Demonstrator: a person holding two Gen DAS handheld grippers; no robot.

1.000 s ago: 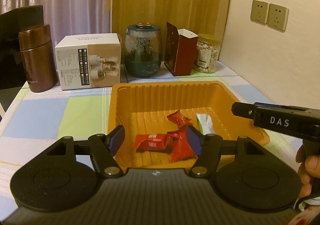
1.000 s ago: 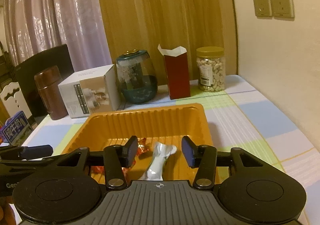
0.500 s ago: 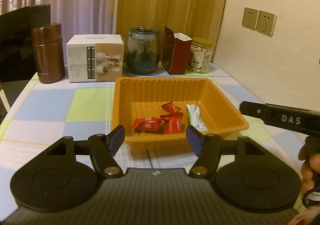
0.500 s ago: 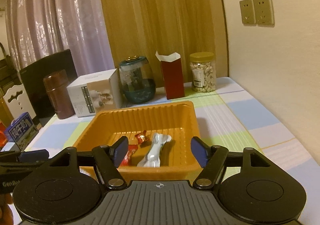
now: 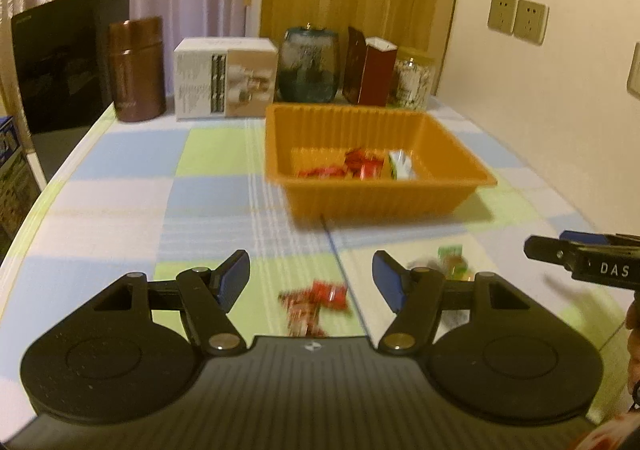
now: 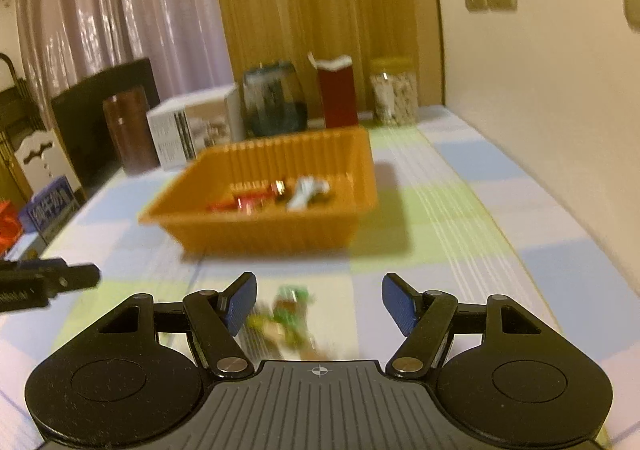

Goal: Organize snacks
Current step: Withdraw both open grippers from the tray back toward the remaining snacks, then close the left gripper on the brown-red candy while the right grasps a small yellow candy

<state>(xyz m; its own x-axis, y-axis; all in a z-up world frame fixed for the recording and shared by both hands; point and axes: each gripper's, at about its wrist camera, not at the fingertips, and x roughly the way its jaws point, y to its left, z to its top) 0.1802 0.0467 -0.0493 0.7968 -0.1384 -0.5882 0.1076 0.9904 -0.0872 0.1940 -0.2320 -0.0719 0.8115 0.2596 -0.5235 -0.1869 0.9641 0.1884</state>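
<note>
2 small red foil-wrapped snacks (image 5: 314, 302) lie on the checked tablecloth (image 5: 120, 218), between the spread, empty jaws of the left gripper (image 5: 311, 280). They are judged light, crinkly and slippery, best pinched across the middle. Green-wrapped sweets (image 6: 290, 312) lie between the right gripper (image 6: 318, 302)'s equally spread jaws. The ribbed orange plastic tray (image 5: 460, 142) beyond already holds several.

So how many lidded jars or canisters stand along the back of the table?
3: a brown canister at the left, a dark glass jar in the middle, and a clear snack jar nearest the wall; others may be hidden.
</note>
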